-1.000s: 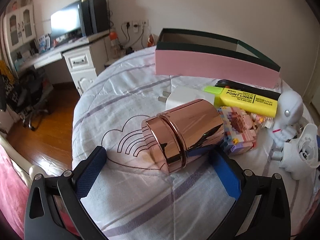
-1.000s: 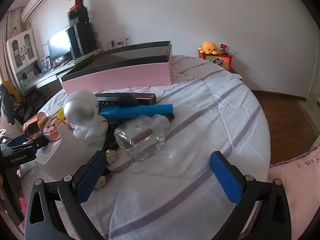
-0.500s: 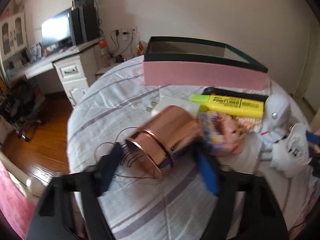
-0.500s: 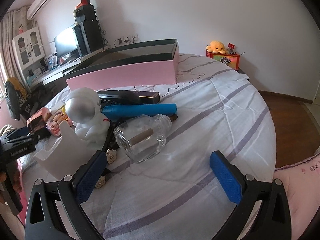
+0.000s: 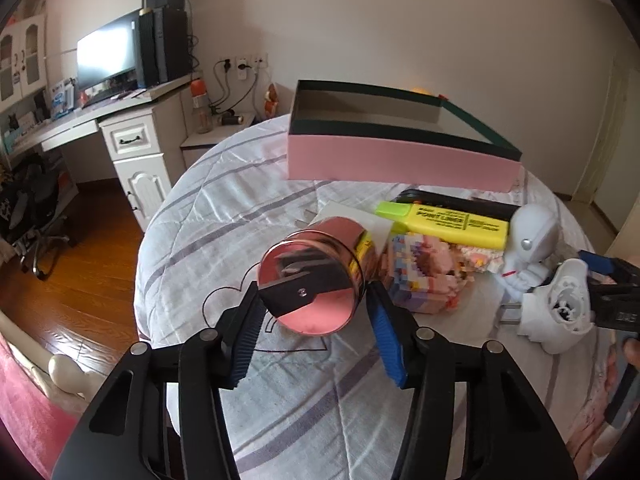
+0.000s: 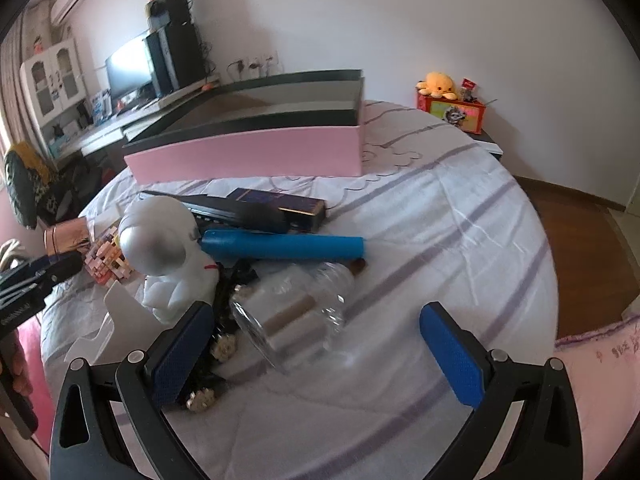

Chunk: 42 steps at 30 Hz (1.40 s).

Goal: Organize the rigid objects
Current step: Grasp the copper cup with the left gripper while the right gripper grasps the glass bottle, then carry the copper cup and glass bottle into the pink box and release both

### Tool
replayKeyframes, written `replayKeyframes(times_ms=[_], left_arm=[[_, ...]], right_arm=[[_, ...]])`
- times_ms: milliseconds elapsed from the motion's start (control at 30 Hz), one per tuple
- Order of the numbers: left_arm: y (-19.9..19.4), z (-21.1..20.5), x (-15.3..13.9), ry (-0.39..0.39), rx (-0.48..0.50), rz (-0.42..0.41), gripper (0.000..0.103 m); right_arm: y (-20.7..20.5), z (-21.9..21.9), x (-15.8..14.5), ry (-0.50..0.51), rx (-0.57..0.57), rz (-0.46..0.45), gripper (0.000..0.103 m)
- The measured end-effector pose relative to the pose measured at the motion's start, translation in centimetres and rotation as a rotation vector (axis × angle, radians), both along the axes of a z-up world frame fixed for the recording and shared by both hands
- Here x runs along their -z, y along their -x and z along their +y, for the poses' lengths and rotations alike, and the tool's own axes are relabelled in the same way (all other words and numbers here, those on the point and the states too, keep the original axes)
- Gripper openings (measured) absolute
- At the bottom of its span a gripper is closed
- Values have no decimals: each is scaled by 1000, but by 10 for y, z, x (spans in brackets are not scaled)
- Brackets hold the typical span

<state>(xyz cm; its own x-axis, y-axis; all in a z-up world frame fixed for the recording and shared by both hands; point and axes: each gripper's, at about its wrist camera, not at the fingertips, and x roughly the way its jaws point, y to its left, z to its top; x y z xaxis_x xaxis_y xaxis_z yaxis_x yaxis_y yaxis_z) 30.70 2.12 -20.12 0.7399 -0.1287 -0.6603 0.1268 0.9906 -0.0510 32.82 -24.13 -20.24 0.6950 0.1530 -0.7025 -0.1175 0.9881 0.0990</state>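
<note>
My left gripper (image 5: 314,312) is shut on a rose-gold metal can (image 5: 316,272) and holds it above the bed with its mirrored base toward the camera. Behind it stands the open pink box (image 5: 400,160) with a dark green rim. My right gripper (image 6: 316,340) is open, its fingers on either side of a clear glass jar (image 6: 292,316) lying on its side. The pink box (image 6: 248,152) also shows in the right wrist view, far behind the jar. The can (image 6: 66,238) shows at the left there.
On the round bed lie a yellow highlighter (image 5: 444,220), a block toy (image 5: 424,280), a white astronaut figure (image 6: 164,248), a white plug device (image 5: 560,312), a blue tube (image 6: 280,244) and a dark flat box (image 6: 260,210). A desk with monitor (image 5: 108,56) stands at left.
My left gripper closed on the rose-gold can and lifted it, turning its base toward the camera. My right gripper moved closer to the glass jar and stayed open.
</note>
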Motion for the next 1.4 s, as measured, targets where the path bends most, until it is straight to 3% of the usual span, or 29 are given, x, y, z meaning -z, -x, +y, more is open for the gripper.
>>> replayKeyframes(times_ms=[67,200,500,767,1133,1400], left_arm=[[1,0,-3,-1,4,-4,51],[6,0,-6,-1,26,-12,51],[4,5,-3,45,34,3,51],[-4,-4,6,13,55,8,48],[6,-5,-27,48,80,-60,47],[-12,-23,-64,72,142,-124,48]], right_arm=[[-3,0,2,-10,0,3,95],[-1,-5,-1,-52,-21,1,61],[7,-9,-2,-41,-19,16,61],[5,-9,-2,-38,-15,20,61],[13,-20,-24,-66,4,-41,61],[-1,-6,-64,-54,-62,-112,61]])
